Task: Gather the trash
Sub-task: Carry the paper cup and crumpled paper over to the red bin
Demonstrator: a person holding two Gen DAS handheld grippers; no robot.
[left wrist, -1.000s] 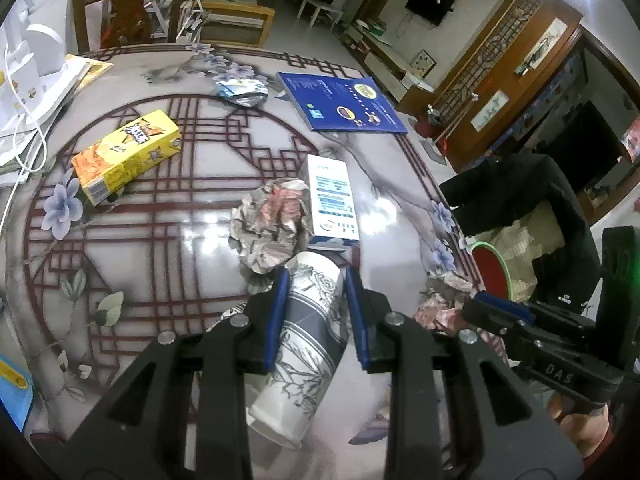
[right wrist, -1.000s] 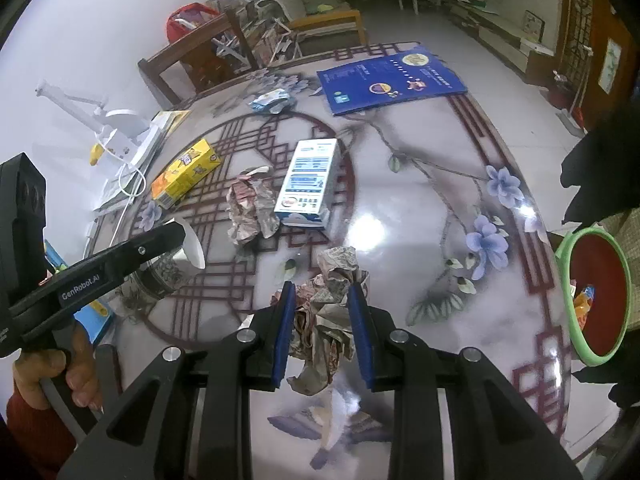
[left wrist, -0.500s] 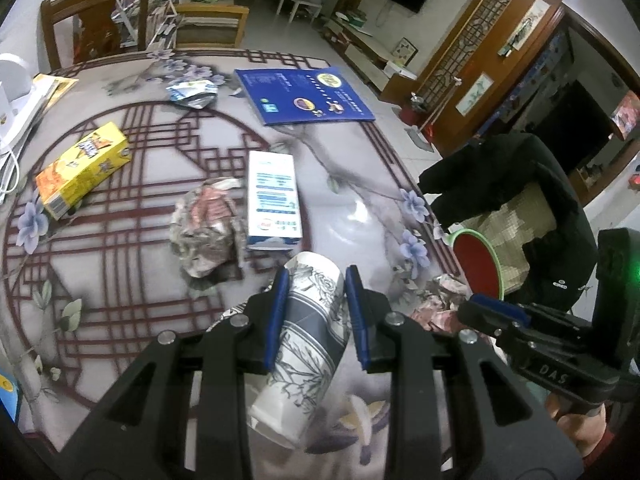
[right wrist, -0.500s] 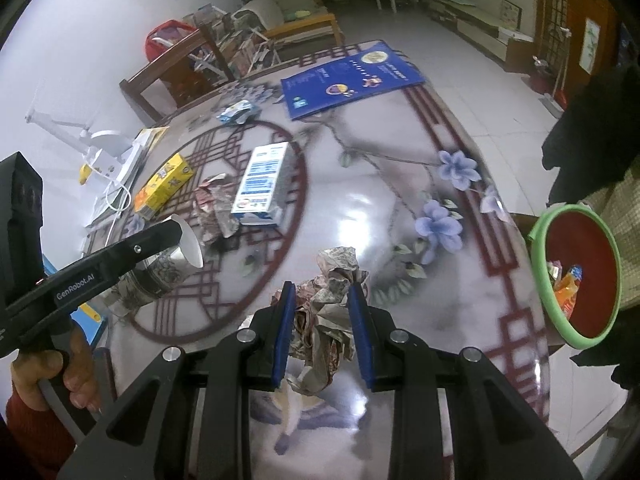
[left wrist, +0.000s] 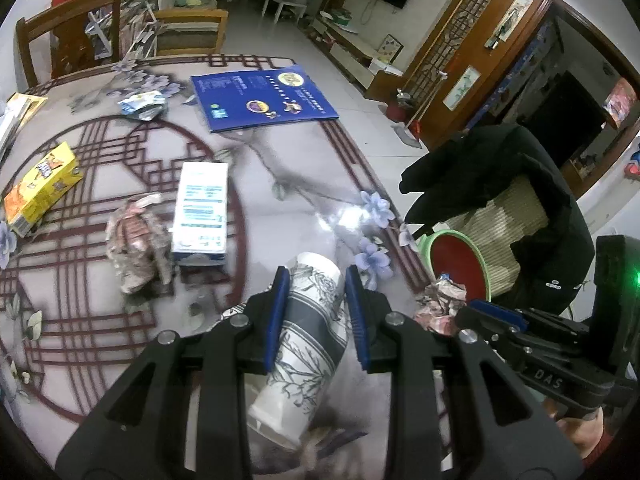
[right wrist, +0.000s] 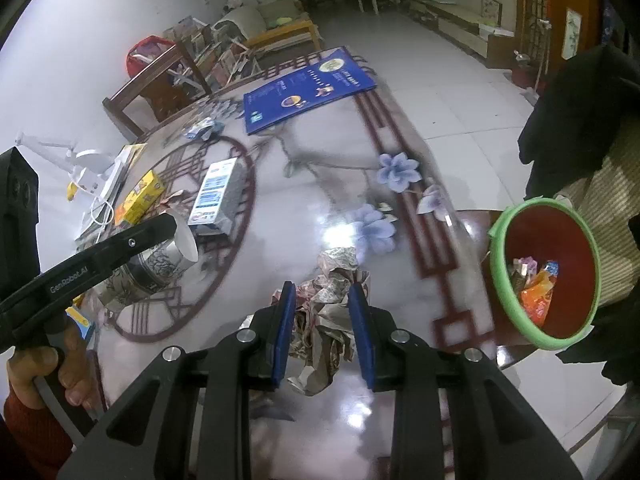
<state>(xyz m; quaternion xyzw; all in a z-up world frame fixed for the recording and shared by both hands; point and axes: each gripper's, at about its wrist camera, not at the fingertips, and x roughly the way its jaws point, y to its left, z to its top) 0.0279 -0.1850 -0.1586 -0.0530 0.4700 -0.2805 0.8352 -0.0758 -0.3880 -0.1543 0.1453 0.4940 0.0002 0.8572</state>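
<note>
My left gripper (left wrist: 316, 284) is shut on a white paper cup (left wrist: 304, 340) with a grey flower print, held above the table. The cup also shows in the right wrist view (right wrist: 160, 264). My right gripper (right wrist: 324, 300) is shut on a crumpled paper wad (right wrist: 328, 312), also seen in the left wrist view (left wrist: 438, 306). A red bin with a green rim (right wrist: 544, 272) stands just off the table's right edge and holds wrappers; it also shows in the left wrist view (left wrist: 460, 264).
On the patterned table (left wrist: 280, 208) lie another crumpled wad (left wrist: 136, 236), a white-blue box (left wrist: 202, 208), a yellow box (left wrist: 40, 188), a blue booklet (left wrist: 260, 96) and a foil wrapper (left wrist: 142, 104). A chair with a black jacket (left wrist: 500, 188) stands behind the bin.
Both grippers have moved right toward the table edge and the bin, each still holding its item. The bin now looks larger and nearer in both views.
</note>
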